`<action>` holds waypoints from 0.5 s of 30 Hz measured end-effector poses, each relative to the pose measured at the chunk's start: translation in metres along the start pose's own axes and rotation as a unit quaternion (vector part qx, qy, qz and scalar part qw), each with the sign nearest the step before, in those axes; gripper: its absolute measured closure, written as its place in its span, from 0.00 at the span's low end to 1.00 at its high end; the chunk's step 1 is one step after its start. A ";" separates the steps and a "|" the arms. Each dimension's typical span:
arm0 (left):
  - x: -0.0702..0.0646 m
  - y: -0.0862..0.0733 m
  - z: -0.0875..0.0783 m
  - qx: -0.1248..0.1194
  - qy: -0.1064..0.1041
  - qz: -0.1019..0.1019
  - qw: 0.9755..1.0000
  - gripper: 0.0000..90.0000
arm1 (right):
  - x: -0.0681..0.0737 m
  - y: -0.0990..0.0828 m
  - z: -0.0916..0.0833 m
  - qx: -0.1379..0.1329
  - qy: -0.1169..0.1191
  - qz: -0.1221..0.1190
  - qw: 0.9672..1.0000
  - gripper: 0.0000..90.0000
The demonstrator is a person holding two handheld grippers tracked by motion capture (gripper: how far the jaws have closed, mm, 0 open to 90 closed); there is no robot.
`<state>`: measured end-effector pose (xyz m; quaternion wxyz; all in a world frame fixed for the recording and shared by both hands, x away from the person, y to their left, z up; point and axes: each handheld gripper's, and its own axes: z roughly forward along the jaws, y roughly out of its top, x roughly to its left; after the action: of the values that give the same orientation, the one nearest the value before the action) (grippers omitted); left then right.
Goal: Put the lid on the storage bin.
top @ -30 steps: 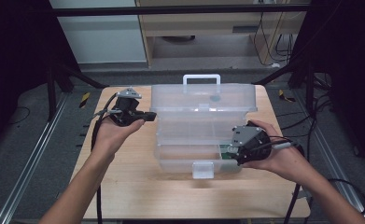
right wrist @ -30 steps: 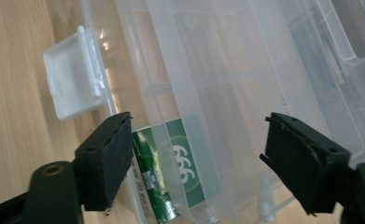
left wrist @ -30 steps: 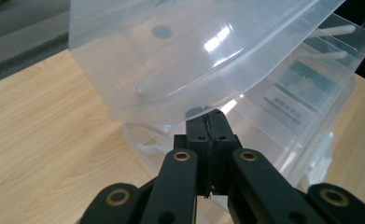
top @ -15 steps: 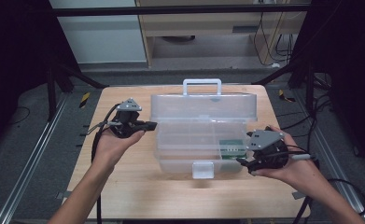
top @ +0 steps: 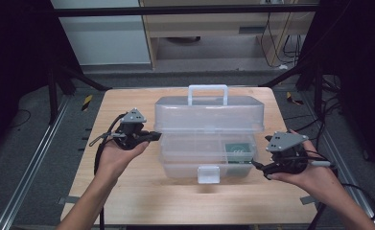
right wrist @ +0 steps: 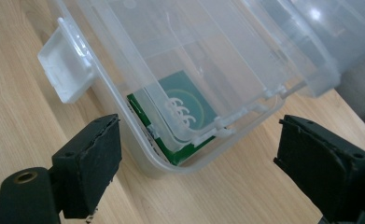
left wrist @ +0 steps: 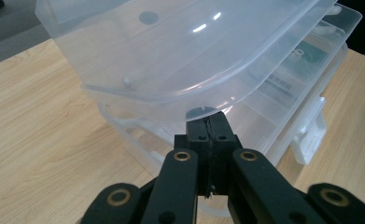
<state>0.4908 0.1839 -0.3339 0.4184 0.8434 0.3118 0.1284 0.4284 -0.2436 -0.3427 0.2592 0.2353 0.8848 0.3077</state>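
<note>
Clear plastic box (top: 208, 136) sits mid-surface; left tool (top: 152, 136), jaws closed, at its left side; right tool (top: 258, 167), jaws just opening, empty, at its right corner.

overhead cam; gripper cams near box (top: 209, 136)

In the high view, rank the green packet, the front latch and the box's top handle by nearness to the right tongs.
1. Green packet: inside the clear box, just left of the right tongs.
2. Front latch: at the box's near edge, farther left.
3. Top handle: at the box's far side.
</note>
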 end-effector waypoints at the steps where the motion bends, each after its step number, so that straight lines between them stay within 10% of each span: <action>1: -0.001 -0.001 0.000 0.000 -0.001 0.001 1.000 1.00 | 0.000 -0.001 0.000 0.001 -0.001 0.003 1.000 0.15; 15: -0.005 -0.017 0.004 0.000 -0.009 -0.001 1.000 1.00 | -0.008 -0.023 -0.006 0.008 -0.023 0.030 0.999 0.15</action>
<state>0.4818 0.1855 -0.3495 0.4211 0.8441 0.3092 0.1205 0.4255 -0.2668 -0.3513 0.2686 0.2704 0.8735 0.3030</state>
